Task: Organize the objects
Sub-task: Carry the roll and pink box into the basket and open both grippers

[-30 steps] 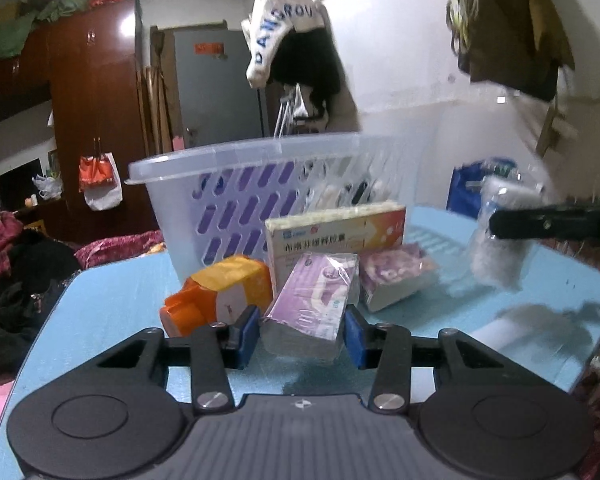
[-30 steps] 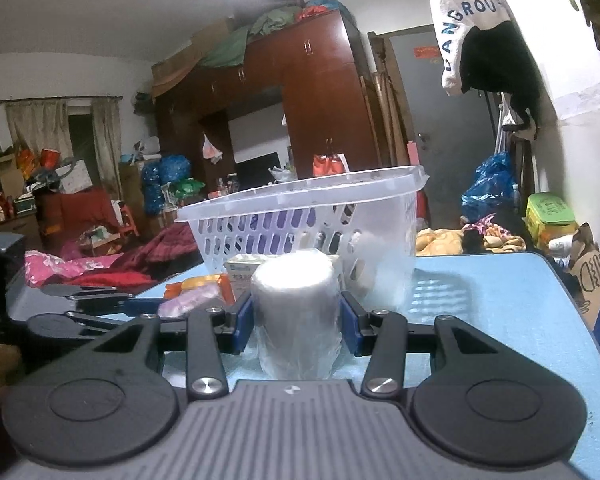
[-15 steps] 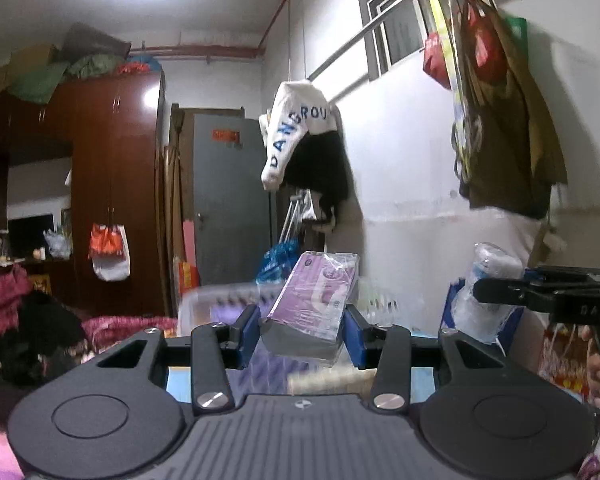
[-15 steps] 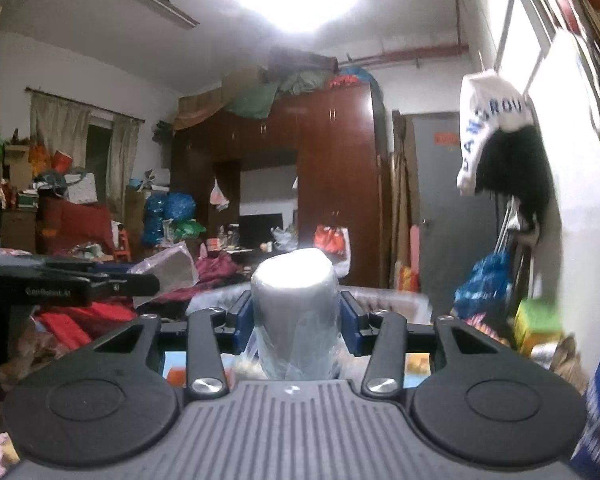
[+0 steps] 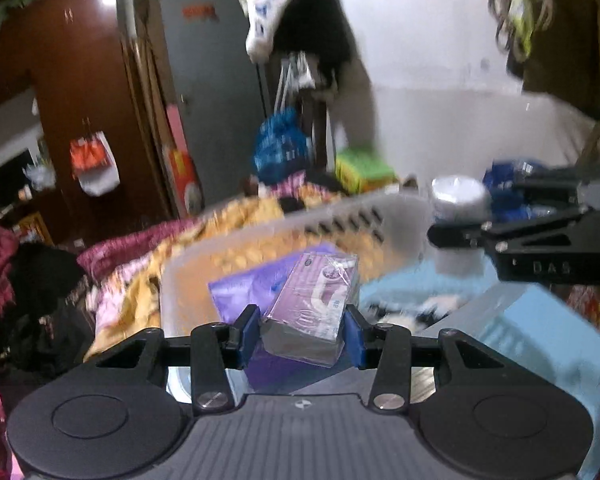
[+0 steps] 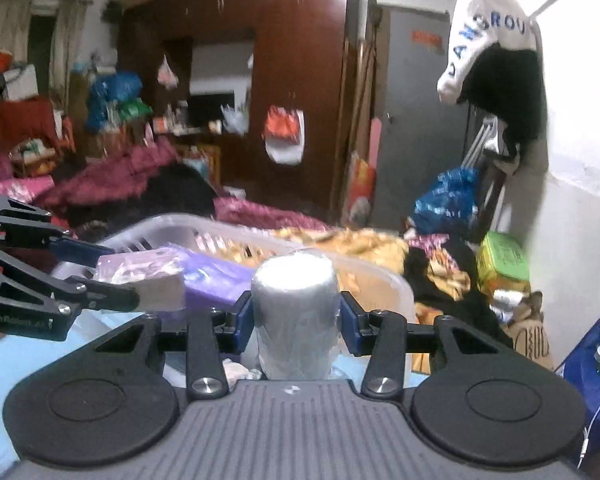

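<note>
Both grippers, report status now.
Left gripper shut on purple box, held over white basket. Right gripper shut on wrapped white roll, near basket rim. Purple packet already inside; nothing blocking.

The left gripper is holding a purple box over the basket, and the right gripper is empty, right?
Not quite. The right gripper is not empty: its jaws are shut on a white wrapped roll, as the right wrist view shows. The rest holds: the left gripper grips the purple box above the white basket.
</note>
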A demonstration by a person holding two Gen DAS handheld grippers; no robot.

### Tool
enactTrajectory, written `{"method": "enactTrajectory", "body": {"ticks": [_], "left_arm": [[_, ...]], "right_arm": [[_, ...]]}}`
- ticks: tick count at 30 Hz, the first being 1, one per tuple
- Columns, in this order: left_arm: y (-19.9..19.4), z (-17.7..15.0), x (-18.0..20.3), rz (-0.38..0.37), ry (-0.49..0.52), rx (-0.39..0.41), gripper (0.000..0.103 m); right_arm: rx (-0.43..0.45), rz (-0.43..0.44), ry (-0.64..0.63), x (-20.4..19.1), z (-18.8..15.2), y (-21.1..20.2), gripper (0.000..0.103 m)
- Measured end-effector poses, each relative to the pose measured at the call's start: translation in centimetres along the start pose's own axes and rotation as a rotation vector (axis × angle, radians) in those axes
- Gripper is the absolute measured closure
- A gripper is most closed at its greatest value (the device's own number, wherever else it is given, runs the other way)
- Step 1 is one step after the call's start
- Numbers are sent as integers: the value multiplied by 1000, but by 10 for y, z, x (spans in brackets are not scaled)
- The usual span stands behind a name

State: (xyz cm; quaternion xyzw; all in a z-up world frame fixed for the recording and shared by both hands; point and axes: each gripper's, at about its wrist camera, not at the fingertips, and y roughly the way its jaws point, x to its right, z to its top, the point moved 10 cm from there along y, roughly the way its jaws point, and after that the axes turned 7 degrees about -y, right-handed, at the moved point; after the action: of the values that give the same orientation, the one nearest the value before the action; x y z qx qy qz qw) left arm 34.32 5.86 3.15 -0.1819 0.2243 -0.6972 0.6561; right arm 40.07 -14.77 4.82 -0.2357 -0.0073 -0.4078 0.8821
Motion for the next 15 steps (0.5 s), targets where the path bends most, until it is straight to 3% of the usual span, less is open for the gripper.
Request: {"method": "enactTrajectory", "body": {"ticks": [2, 5, 8, 15], "left_arm": [[13, -7, -5, -5, -4, -47, 54], [18, -6, -11, -68, -42, -62, 54], [17, -7, -9, -81, -10, -58, 54], [21, -6, -2, -148, 6, -62, 54]], "right_arm": [[-28, 5, 1, 0, -4, 7, 55], [-73, 9, 15, 4, -15, 14, 55], [-117, 30, 28, 2, -22, 20, 55], [-127, 49, 21, 10, -23, 22, 55]]}}
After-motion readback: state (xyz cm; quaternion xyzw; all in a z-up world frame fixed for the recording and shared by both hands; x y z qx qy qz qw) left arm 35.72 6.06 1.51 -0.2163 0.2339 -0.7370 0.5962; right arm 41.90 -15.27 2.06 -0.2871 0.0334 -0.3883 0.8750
